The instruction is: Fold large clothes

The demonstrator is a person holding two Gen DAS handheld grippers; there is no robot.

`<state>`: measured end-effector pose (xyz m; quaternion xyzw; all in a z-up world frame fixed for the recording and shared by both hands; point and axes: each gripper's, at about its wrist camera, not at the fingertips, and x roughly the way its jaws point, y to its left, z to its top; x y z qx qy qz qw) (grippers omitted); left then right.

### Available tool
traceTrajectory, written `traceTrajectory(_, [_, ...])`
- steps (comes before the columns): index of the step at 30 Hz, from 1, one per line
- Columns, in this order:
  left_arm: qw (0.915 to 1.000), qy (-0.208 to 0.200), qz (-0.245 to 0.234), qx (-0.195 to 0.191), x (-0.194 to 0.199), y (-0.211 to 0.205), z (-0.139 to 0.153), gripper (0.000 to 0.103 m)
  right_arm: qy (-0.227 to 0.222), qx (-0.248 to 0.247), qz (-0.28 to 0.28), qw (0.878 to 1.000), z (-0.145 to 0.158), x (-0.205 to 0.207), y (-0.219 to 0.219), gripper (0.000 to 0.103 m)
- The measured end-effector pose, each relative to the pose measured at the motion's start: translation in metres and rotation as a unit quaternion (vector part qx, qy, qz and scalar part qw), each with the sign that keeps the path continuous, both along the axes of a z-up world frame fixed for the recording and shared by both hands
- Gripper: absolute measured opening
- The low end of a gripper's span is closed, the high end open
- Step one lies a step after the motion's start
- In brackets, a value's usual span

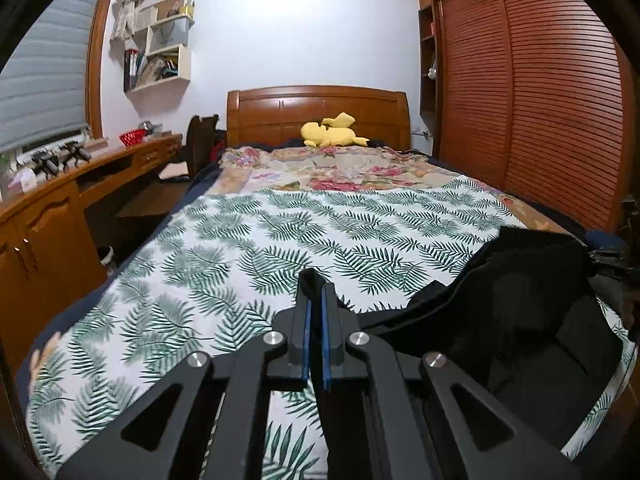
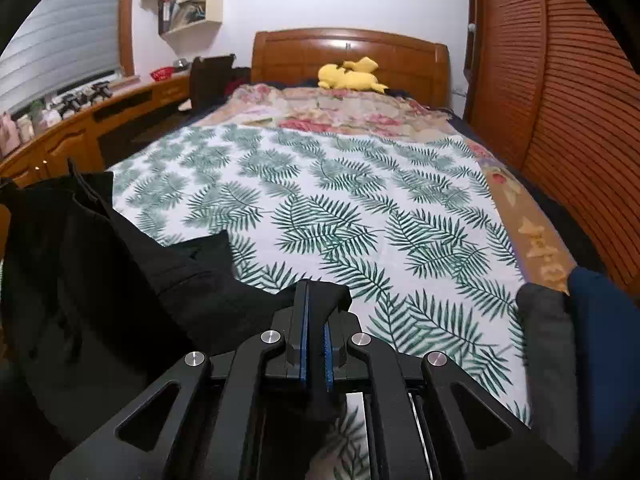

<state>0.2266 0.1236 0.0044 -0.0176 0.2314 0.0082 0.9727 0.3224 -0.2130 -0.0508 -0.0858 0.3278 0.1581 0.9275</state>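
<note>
A large black garment point(image 1: 520, 320) hangs between my two grippers over the leaf-print sheet point(image 1: 240, 248) on the bed. In the left wrist view my left gripper point(image 1: 315, 284) is shut on an edge of the black cloth, which runs off to the right and sags onto the sheet. The right wrist view shows my right gripper point(image 2: 316, 292) shut on another edge of the black garment point(image 2: 120, 272), which spreads to the left and down. A strip of black fabric sits pinched between each pair of blue pads.
The leaf-print sheet point(image 2: 360, 208) covers the near bed; a floral blanket point(image 1: 328, 168) and a yellow plush toy point(image 1: 332, 132) lie by the wooden headboard point(image 1: 316, 108). A wooden desk point(image 1: 60, 200) runs along the left, a slatted wardrobe point(image 1: 540, 100) on the right. Grey and blue cloth point(image 2: 560, 340) lies at the right.
</note>
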Motion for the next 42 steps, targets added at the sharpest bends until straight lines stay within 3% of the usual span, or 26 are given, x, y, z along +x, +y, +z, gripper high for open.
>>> traceTrajectory(12, [0.9995, 0.023, -0.005, -0.02, 0.046, 0.011, -0.044, 0.001, 0.027, -0.023, -0.009, 0.999, -0.039, 0.048, 0.03, 0.003])
traceTrajectory(19, [0.9992, 0.033, -0.009, -0.019, 0.05, 0.013, -0.053, 0.001, 0.042, -0.027, -0.022, 0.999, -0.059, 0.058, 0.036, 0.004])
traceTrajectory(25, [0.9986, 0.042, -0.021, -0.022, 0.046, 0.012, -0.056, 0.007, 0.038, -0.027, -0.025, 0.999, -0.058, 0.059, 0.04, 0.008])
traceTrajectory(28, [0.9983, 0.045, -0.028, -0.022, 0.043, 0.01, -0.056, 0.011, 0.026, -0.018, -0.031, 0.999, -0.051, 0.057, 0.041, 0.017])
traceTrajectory(30, [0.998, 0.046, -0.039, -0.022, 0.039, 0.007, -0.056, 0.013, 0.015, -0.013, -0.042, 0.999, -0.046, 0.056, 0.041, 0.043])
traceTrajectory(31, [0.9978, 0.046, -0.043, -0.022, 0.037, 0.006, -0.056, 0.015, 0.004, -0.005, -0.048, 0.999, -0.043, 0.055, 0.04, 0.061])
traceTrajectory(35, [0.9968, 0.043, -0.063, -0.026, 0.031, -0.001, -0.054, 0.019, 0.015, -0.014, -0.046, 0.999, -0.042, 0.057, 0.042, 0.062])
traceTrajectory(39, [0.9945, 0.041, -0.088, -0.039, 0.025, -0.009, -0.053, 0.021, 0.061, -0.043, -0.049, 0.996, -0.061, 0.068, 0.044, 0.062])
traceTrajectory(42, [0.9934, 0.04, -0.101, -0.039, 0.021, -0.017, -0.051, 0.022, 0.099, -0.037, -0.054, 0.993, -0.077, 0.08, 0.041, 0.062])
